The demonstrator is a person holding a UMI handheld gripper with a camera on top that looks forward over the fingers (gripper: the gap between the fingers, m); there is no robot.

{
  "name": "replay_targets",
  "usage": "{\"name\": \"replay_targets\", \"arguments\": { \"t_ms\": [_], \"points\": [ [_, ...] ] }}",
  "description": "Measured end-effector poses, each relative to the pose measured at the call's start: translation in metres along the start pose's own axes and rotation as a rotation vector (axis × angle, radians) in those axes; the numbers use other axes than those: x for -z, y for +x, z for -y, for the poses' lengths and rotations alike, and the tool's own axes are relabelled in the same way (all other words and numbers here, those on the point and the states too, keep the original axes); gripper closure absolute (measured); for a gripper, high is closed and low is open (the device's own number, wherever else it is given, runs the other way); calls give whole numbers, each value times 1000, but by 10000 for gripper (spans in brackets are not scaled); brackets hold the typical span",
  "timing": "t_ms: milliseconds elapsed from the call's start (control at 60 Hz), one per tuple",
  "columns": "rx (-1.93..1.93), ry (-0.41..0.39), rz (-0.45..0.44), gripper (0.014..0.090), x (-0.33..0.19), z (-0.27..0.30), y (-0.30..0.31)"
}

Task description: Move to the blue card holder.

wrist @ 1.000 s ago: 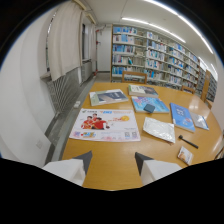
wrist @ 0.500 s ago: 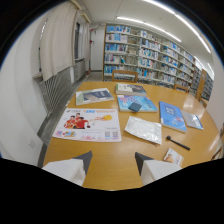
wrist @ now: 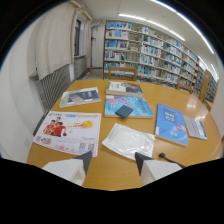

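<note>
One wide wooden table (wrist: pixel 200 107) fills my view, strewn with posters and books. My claw (wrist: pixel 113 162) hangs open, holding nothing. Straight ahead, well beyond its fingers, the small blue card holder (wrist: pixel 124 111) lies on a blue book (wrist: pixel 141 106).

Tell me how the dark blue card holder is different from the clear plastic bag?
The card holder is small, dark blue and solid; the plastic bag is bigger, see-through and crinkly. The card holder lies on a blue book, farther away; the bag lies on the table, just ahead of the open jaws. Both lie flat.
</note>
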Motion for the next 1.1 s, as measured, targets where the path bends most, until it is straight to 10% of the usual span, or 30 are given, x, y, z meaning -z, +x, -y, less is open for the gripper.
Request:
{"name": "replay_targets", "arguments": {
  "t_ms": [1100],
  "points": [
    [-21, -6, 53, 201, -243, 118, 43]
  ]
}}
